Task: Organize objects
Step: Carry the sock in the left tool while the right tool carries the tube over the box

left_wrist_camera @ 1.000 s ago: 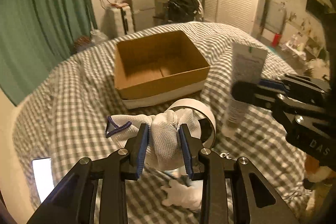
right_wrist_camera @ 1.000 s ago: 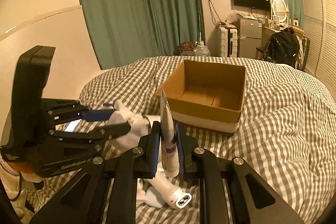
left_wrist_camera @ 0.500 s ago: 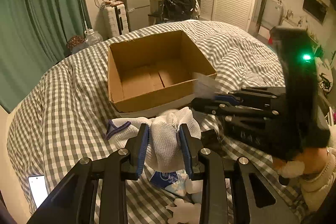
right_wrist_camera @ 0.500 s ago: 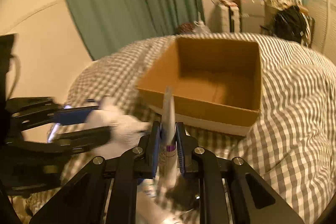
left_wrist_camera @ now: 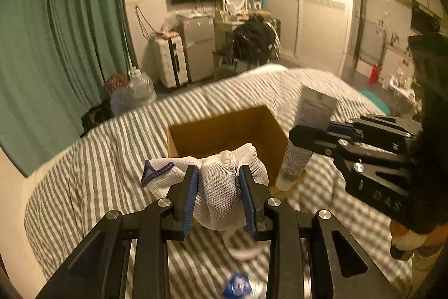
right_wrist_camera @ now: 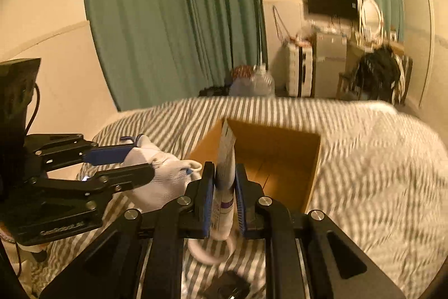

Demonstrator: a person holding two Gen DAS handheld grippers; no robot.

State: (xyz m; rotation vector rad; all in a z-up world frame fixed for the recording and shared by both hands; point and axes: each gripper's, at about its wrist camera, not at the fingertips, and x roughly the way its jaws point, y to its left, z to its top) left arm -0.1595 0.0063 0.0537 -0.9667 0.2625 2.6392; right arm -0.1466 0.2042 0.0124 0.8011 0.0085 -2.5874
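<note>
My left gripper [left_wrist_camera: 219, 178] is shut on a bunched white glove [left_wrist_camera: 224, 181] with a purple-edged cuff, held above the bed just before the open cardboard box [left_wrist_camera: 212, 135]. My right gripper [right_wrist_camera: 225, 181] is shut on a white tube [right_wrist_camera: 225, 187], upright with its cap down. In the left wrist view the right gripper [left_wrist_camera: 310, 133] holds the tube [left_wrist_camera: 308, 136] at the box's right front corner. In the right wrist view the left gripper [right_wrist_camera: 120, 161] with the glove [right_wrist_camera: 159, 181] is left of the box [right_wrist_camera: 268, 153].
The box rests on a grey checked bedcover [left_wrist_camera: 98, 159]. A white tape roll [right_wrist_camera: 210, 248], a dark object [right_wrist_camera: 226, 286] and a blue-white packet [left_wrist_camera: 238, 285] lie on the bed below the grippers. Green curtains [right_wrist_camera: 168, 18] and furniture stand behind.
Both grippers have risen and tilted up, keeping their loads. The box now looks lower and farther in both views. The tube has come upright beside the box's right corner.
</note>
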